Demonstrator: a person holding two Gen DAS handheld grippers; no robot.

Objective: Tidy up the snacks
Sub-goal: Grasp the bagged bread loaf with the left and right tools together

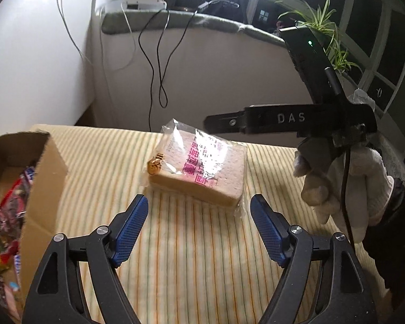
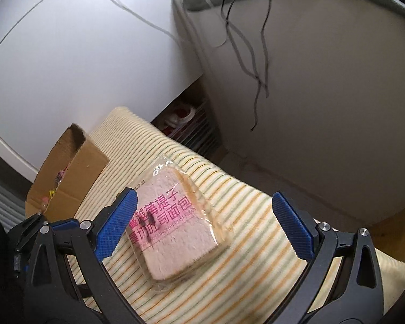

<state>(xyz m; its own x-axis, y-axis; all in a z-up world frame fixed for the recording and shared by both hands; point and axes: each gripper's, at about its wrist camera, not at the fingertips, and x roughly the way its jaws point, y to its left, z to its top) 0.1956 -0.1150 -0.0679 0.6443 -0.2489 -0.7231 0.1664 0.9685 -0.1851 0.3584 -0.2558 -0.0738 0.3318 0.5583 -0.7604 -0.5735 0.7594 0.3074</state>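
Observation:
A clear-wrapped pack of sliced bread (image 1: 202,167) with pink print lies flat on a striped cloth (image 1: 189,256). My left gripper (image 1: 199,199) is open, and its blue pads stand just short of the pack's near edge. A white-gloved hand (image 1: 337,178) holds the right gripper at the right, and one of its fingers (image 1: 224,121) reaches over the pack's far side. In the right wrist view the right gripper (image 2: 203,194) is open and straddles the bread pack (image 2: 175,229). Its left pad is close to the pack's edge and its right pad is well apart.
An open cardboard box (image 1: 46,189) with several colourful snack packets (image 1: 10,208) stands on the cloth at the left; the box (image 2: 75,172) also shows in the right wrist view. Cables hang down the wall behind. A sill with a plant (image 1: 321,24) runs above.

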